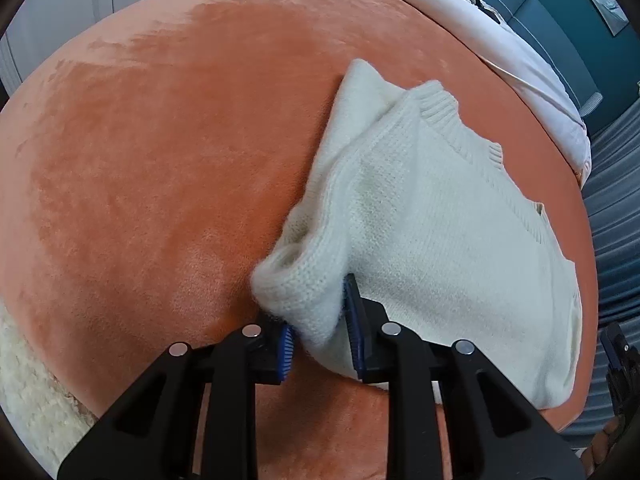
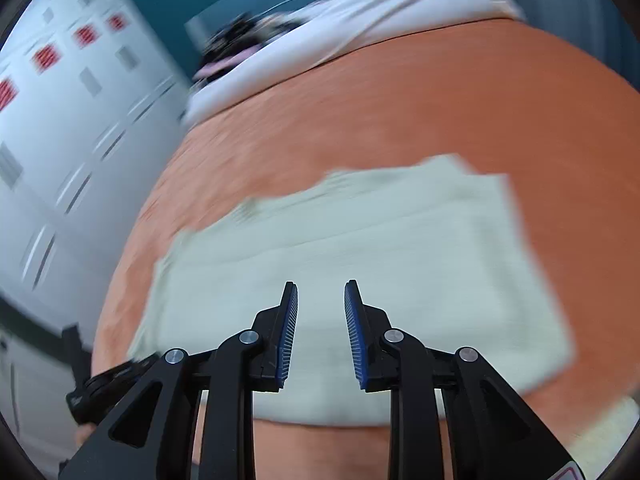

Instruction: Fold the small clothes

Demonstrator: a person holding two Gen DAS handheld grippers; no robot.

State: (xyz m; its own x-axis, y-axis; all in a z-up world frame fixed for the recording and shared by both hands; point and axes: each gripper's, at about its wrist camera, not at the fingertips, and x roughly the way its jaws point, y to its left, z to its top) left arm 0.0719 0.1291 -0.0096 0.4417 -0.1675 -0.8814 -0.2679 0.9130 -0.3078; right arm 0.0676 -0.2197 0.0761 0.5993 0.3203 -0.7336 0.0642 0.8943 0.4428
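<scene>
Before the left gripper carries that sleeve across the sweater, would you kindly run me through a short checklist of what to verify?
1. Left gripper has cloth between its jaws: ok, a bunched sleeve end of the white knit sweater is pinched there.
2. Right gripper free: ok, jaws apart, nothing between them.
3. Sweater body lies flat on the orange blanket: ok in the left view.
4. Right gripper pinning the body: cannot tell, the right view is motion-blurred.
5. Fold path unobstructed: ok, only bare blanket around the sweater; the white pillow lies beyond.
</scene>
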